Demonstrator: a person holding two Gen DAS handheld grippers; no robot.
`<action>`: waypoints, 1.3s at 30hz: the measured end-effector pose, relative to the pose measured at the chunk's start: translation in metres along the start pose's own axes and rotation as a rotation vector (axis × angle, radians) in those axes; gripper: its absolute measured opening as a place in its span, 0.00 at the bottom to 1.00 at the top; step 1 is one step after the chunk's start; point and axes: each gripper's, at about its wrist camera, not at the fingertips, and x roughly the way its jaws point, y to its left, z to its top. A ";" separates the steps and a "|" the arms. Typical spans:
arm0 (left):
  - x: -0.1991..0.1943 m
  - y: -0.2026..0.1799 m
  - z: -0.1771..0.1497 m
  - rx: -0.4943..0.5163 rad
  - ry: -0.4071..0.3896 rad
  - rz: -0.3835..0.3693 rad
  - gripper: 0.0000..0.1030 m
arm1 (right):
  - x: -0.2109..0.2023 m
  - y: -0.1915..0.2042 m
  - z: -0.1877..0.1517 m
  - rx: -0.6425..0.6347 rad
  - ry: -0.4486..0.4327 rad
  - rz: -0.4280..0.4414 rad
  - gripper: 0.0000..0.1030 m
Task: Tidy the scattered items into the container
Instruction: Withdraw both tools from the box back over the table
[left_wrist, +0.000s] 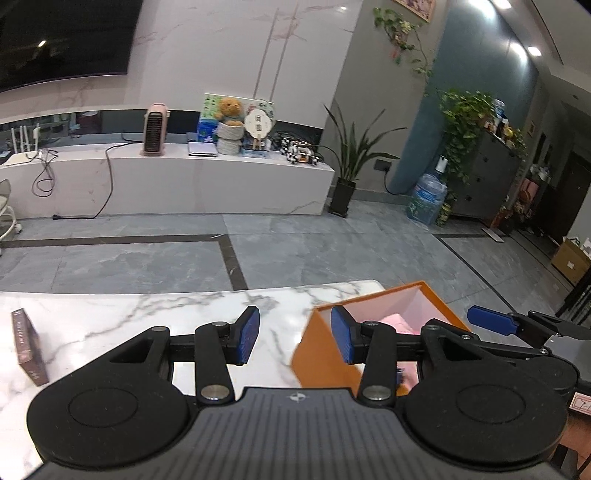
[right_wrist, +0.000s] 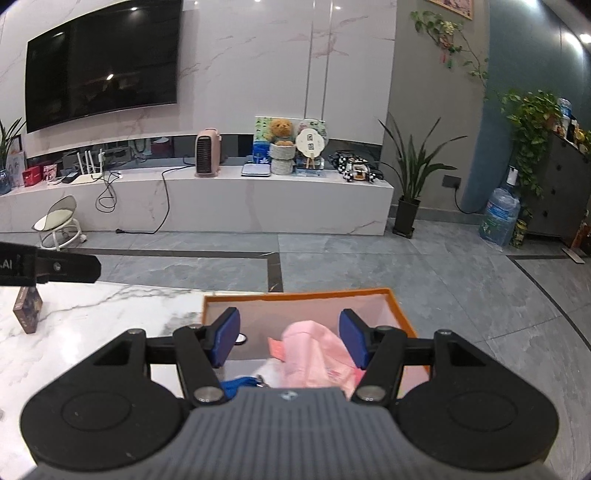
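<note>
Over orange box (right_wrist: 391, 299): right gripper (right_wrist: 291, 338), fingers spread, empty (pink cloth (right_wrist: 314, 354) beneath)
Left gripper (left_wrist: 293, 338): fingers apart, empty
Book (left_wrist: 29, 347): at 9 o'clock

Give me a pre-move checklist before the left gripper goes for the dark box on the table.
1. Left gripper open and empty: ok.
2. Right gripper open, holding nothing: ok.
3. Dark box in view on the marble table, nothing on it: ok.
4. Orange container open on top: ok.
5. Room left beside the pink cloth inside: cannot tell.
6. Right gripper out of the container: not ok, it hangs over the opening.
</note>
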 end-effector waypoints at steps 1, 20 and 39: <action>-0.002 0.003 0.000 -0.004 -0.002 0.003 0.49 | 0.000 0.004 0.001 -0.003 0.000 0.002 0.61; -0.023 0.066 -0.007 -0.066 -0.005 0.068 0.49 | 0.010 0.069 0.011 -0.071 0.001 0.051 0.62; -0.049 0.142 -0.048 -0.166 0.044 0.160 0.50 | 0.020 0.141 0.023 -0.146 0.005 0.121 0.62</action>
